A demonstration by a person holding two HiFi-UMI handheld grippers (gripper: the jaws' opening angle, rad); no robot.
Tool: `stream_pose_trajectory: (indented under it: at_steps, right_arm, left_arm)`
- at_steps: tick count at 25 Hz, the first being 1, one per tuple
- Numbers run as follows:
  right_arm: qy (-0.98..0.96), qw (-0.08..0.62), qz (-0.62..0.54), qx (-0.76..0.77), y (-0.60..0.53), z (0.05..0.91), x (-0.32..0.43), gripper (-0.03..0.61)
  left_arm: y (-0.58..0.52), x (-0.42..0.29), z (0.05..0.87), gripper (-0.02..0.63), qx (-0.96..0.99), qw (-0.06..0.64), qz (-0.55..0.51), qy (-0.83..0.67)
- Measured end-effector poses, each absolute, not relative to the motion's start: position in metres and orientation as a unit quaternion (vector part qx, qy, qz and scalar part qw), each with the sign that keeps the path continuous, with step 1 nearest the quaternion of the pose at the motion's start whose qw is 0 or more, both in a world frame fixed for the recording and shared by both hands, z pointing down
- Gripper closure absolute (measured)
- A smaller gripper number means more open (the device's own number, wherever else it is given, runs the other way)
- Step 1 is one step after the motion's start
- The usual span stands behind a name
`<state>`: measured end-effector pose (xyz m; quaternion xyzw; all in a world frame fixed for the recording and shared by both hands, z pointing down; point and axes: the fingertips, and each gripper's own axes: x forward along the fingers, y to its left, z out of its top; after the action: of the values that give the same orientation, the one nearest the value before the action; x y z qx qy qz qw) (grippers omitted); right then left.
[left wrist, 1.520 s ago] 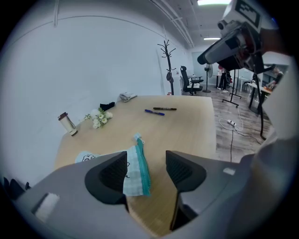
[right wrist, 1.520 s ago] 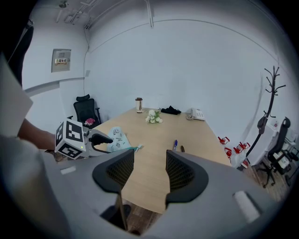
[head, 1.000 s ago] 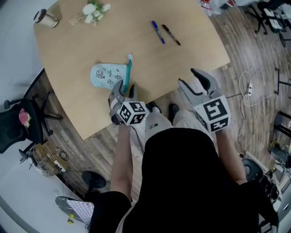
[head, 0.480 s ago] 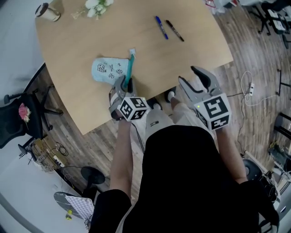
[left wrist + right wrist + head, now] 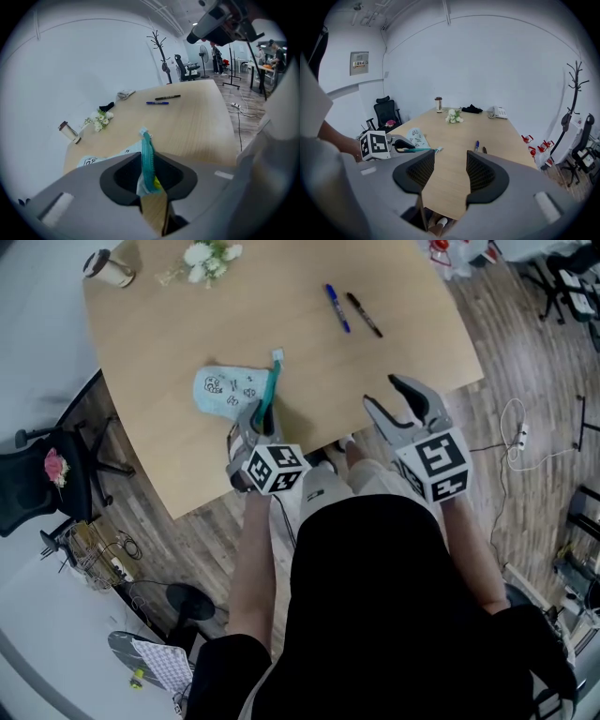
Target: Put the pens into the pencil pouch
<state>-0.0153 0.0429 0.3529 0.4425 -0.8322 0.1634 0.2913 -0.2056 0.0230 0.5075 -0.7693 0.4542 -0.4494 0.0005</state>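
A light blue pencil pouch [image 5: 223, 390] with a teal zipper edge [image 5: 268, 393] lies near the table's front edge. My left gripper [image 5: 260, 418] has just been closing, and its jaws now pinch that zipper edge [image 5: 148, 159] at the pouch's near end. Farther back on the table, a blue pen [image 5: 336, 307] and a black pen [image 5: 364, 314] lie side by side. My right gripper [image 5: 384, 396] hovers open at the table's front edge with nothing between its fingers. In the right gripper view the pens [image 5: 476, 146] lie straight ahead, and the left gripper [image 5: 405, 146] is at the left.
A white flower bunch [image 5: 208, 257] and a small cup [image 5: 106, 267] sit at the far left of the wooden table [image 5: 403, 343]. A black office chair [image 5: 42, 484] stands left of the table. A phone [image 5: 499, 112] rests at the table's far end.
The left gripper's jaws have narrowed onto the pouch's teal zipper edge. The right gripper has stayed where it was, still open.
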Motion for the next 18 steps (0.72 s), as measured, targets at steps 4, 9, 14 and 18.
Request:
stream_pose_trajectory:
  at_steps: [4,9,14,18]
  right_arm:
    - [-0.839,0.289,0.16,0.432,0.028,0.353,-0.016,0.38]
    - [-0.847,0.287,0.16,0.418,0.009,0.353,-0.012,0.38]
    - [-0.853,0.288,0.159,0.406,-0.014,0.354,-0.009,0.38]
    - [-0.859,0.288,0.16,0.393,-0.031,0.357,-0.005,0.38]
  left_arm:
    - [0.014,-0.205,0.5,0.538,-0.765,-0.004,-0.445,0.465]
    - [0.002,-0.201,0.491,0.54,-0.758,-0.006,-0.441,0.481]
    - [-0.012,-0.201,0.483,0.543,-0.749,-0.022,-0.43,0.505]
    - [-0.021,-0.2,0.478,0.548,-0.74,-0.034,-0.425,0.52]
